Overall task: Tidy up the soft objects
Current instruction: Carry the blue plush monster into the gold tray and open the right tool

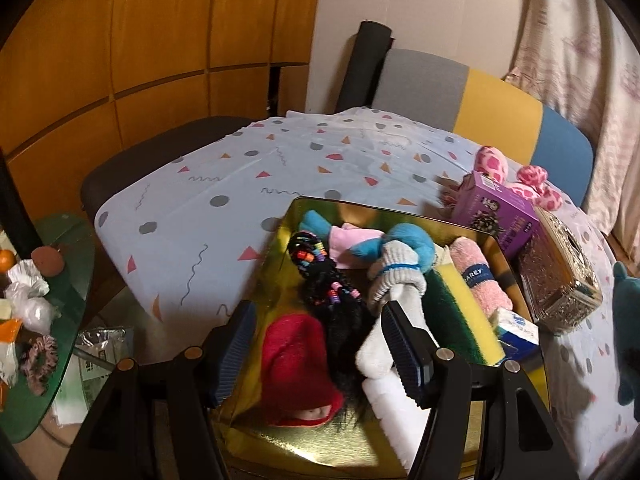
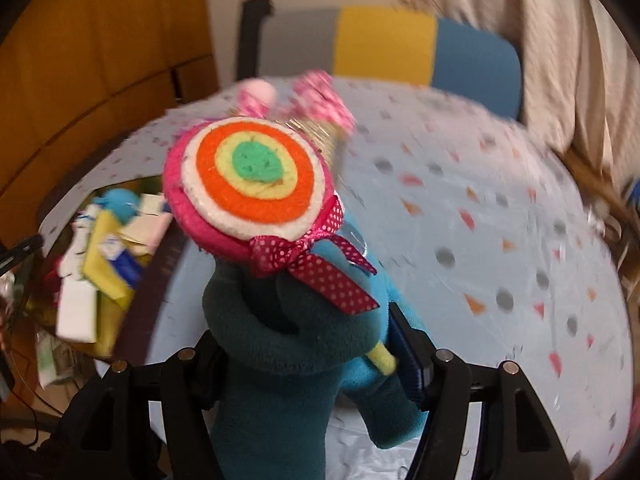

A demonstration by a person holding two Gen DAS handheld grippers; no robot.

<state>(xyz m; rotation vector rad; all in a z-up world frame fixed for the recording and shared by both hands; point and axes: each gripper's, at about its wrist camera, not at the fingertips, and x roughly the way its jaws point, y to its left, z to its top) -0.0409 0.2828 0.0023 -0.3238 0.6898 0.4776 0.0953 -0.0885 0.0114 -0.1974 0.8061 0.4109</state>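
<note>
Right gripper [image 2: 308, 344] clamps a teal plush toy [image 2: 280, 360] above the open tablecloth [image 2: 480, 240]
Left gripper [image 1: 316, 344] hangs open, empty, over the crowded gold tray [image 1: 276, 240]

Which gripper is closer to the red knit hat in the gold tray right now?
Left. The left gripper hangs open right above the red knit hat in the gold tray. The right gripper is off beside the tray, clamping the teal plush toy.
</note>
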